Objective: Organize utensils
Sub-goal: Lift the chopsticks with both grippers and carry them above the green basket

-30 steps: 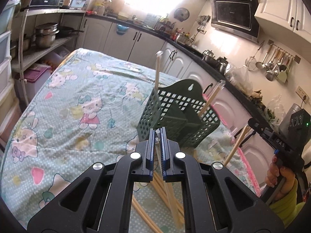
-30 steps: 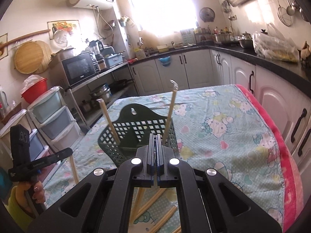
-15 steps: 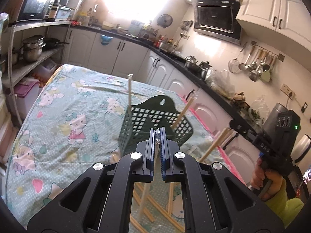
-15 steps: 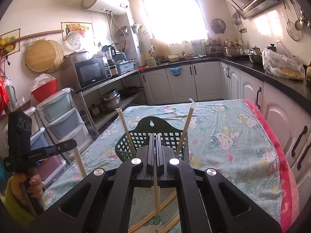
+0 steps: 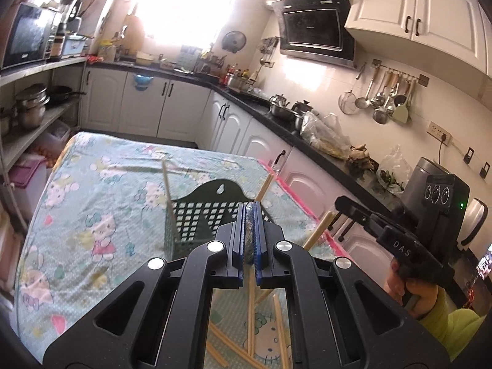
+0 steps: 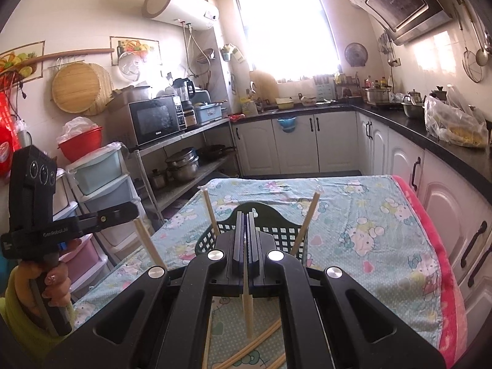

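A dark green lattice basket stands on the cartoon-print cloth with two chopsticks leaning up out of it. My left gripper is raised above the cloth, near the basket, and is shut on a single chopstick that hangs down between its pads. My right gripper is likewise shut on one chopstick. Each gripper also shows in the other's view, the right gripper and the left gripper, each with its stick slanting downward. Several loose chopsticks lie on the cloth below.
The table cloth has a pink border on the cabinet side. White cabinets and a black counter run close along that edge. A shelf with pots and plastic drawers stands on the opposite side.
Both grippers have risen, each carrying its chopstick off the cloth. The basket now sits lower and farther off in both views.
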